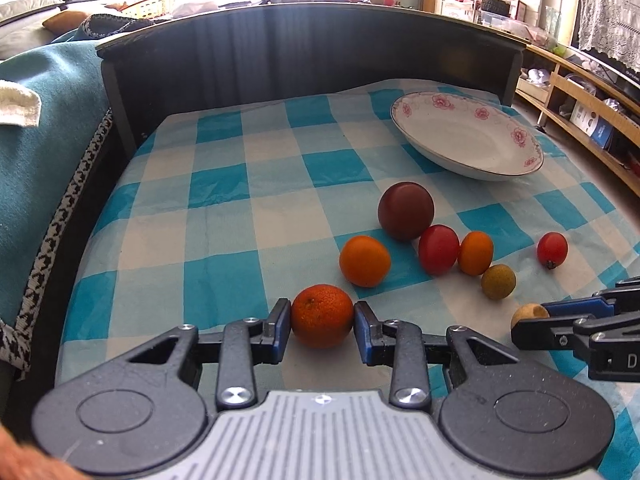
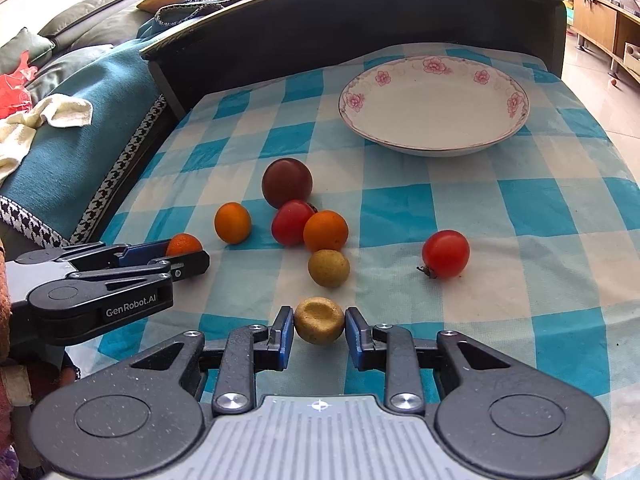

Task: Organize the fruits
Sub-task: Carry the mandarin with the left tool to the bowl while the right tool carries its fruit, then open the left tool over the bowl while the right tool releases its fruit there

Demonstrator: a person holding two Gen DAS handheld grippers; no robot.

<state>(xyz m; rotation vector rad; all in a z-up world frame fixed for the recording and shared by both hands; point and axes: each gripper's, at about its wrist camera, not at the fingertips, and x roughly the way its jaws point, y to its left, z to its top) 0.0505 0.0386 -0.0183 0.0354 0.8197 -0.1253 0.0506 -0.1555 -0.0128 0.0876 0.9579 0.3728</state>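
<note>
My left gripper [image 1: 322,322] is shut on a rough orange tangerine [image 1: 322,315] just above the checked cloth; it also shows in the right wrist view [image 2: 183,245]. My right gripper [image 2: 319,326] is shut on a tan dented longan [image 2: 319,319], seen in the left wrist view [image 1: 529,314] too. Loose fruits lie ahead: a dark plum [image 2: 287,182], a smooth orange [image 2: 232,222], a red tomato [image 2: 292,222], a small orange [image 2: 325,231], a greenish longan [image 2: 329,268] and a lone tomato [image 2: 445,253]. The floral white plate [image 2: 432,76] is empty at the back right.
A dark curved backboard [image 2: 360,12] borders the far side of the table. A teal blanket [image 2: 80,152] with a white towel [image 2: 48,114] lies on the left. The blue-and-white checked cloth [image 2: 500,208] covers the table. Wooden shelves [image 1: 580,96] stand at right.
</note>
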